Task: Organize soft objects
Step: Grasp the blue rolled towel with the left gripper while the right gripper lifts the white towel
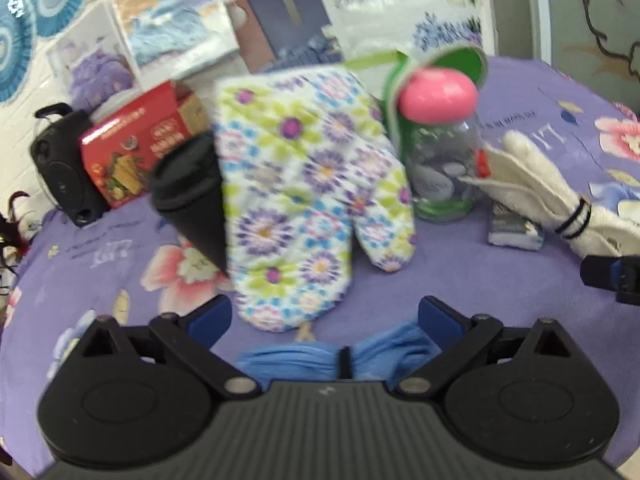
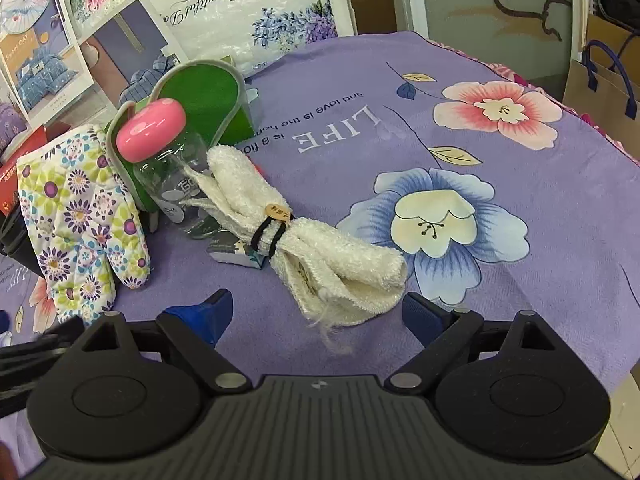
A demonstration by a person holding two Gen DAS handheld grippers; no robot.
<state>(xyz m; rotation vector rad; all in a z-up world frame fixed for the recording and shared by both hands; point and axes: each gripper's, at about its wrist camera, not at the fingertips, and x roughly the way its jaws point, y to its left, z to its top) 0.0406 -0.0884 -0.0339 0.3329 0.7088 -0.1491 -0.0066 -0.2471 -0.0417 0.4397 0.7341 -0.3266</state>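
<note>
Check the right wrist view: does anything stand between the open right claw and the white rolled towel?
Nothing visible does. The right claw is open, and the near end of the white towel lies just ahead of its fingers on the purple cloth.

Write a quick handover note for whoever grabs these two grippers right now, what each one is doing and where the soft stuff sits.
Left tongs: open, empty, over the blue cloth bundle tied with a black band, which lies between the fingers.
Right tongs: open, empty, near end of the white terry towel roll bound with a black band between them.
Floral quilted oven mitt leans upright beside the clear jar with a pink lid on the purple flowered bedspread.
Done: nothing gripped yet.
Left: probably grasp both bundles, then place the mitt.
</note>
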